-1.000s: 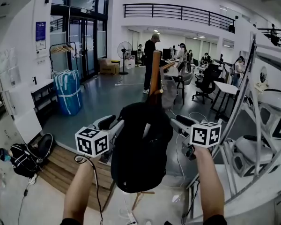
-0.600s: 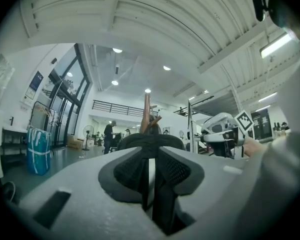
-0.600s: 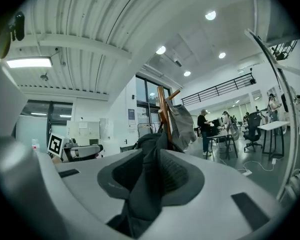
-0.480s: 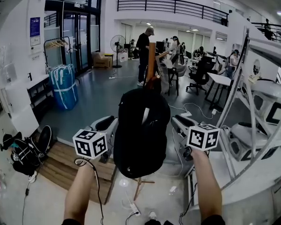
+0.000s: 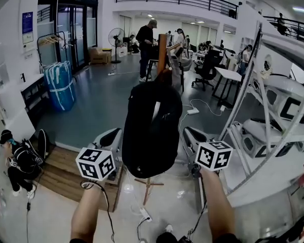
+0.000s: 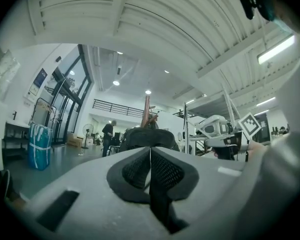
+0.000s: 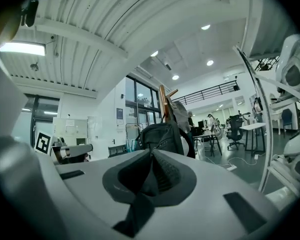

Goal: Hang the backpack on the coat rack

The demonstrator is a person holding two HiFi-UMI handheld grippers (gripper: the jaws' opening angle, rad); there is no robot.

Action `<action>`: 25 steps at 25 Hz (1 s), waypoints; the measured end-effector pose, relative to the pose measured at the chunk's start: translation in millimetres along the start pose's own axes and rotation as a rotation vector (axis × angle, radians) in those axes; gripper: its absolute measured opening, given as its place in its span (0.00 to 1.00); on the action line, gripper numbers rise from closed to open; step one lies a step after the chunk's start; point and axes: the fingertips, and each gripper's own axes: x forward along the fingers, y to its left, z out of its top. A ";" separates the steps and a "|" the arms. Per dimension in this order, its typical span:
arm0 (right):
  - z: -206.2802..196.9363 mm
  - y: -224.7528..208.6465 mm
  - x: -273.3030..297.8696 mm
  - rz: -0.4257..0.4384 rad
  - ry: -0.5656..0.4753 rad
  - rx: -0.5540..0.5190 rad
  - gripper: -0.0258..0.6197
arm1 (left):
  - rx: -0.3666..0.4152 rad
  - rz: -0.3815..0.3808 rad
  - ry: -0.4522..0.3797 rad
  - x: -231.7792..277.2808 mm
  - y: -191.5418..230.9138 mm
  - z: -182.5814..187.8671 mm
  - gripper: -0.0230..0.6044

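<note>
Since the bag [image 5: 152, 130] now hangs by itself on the rack [image 5: 162, 49], the left gripper [image 6: 150, 156] and right gripper [image 7: 151, 164] have backed away, and their jaws have just closed on nothing. The job looks done.

Daylight floods in through the glass doors [image 5: 73, 34] at ten o'clock; ceiling spots [image 7: 206, 27] flare white at one o'clock. The backpack [image 5: 152, 130] reads near-black, detail lost. Fisheye bends the edges; gripper views darken at corners.
</note>
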 end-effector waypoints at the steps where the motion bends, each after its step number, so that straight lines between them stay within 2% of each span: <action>1: -2.0 4.3 -4.1 -0.008 -0.008 0.003 0.08 | 0.010 0.003 -0.003 -5.4 -1.4 -1.5 0.07; 7: -16.0 25.3 -27.6 -0.032 -0.050 0.004 0.07 | 0.087 0.048 -0.028 -35.4 -12.2 -14.2 0.07; 12: -40.6 35.5 -47.3 -0.036 -0.047 -0.020 0.06 | 0.144 0.040 -0.054 -53.1 -40.6 -21.8 0.07; 18: -72.6 36.1 -83.1 -0.081 -0.051 -0.047 0.06 | 0.152 0.081 -0.069 -74.4 -73.9 -45.0 0.07; 22: -99.0 40.1 -108.7 -0.078 -0.028 -0.030 0.06 | 0.122 0.127 -0.076 -92.5 -97.7 -66.7 0.07; 25: -120.5 47.9 -124.5 -0.067 0.002 -0.017 0.06 | 0.093 0.139 -0.048 -103.1 -111.3 -86.4 0.07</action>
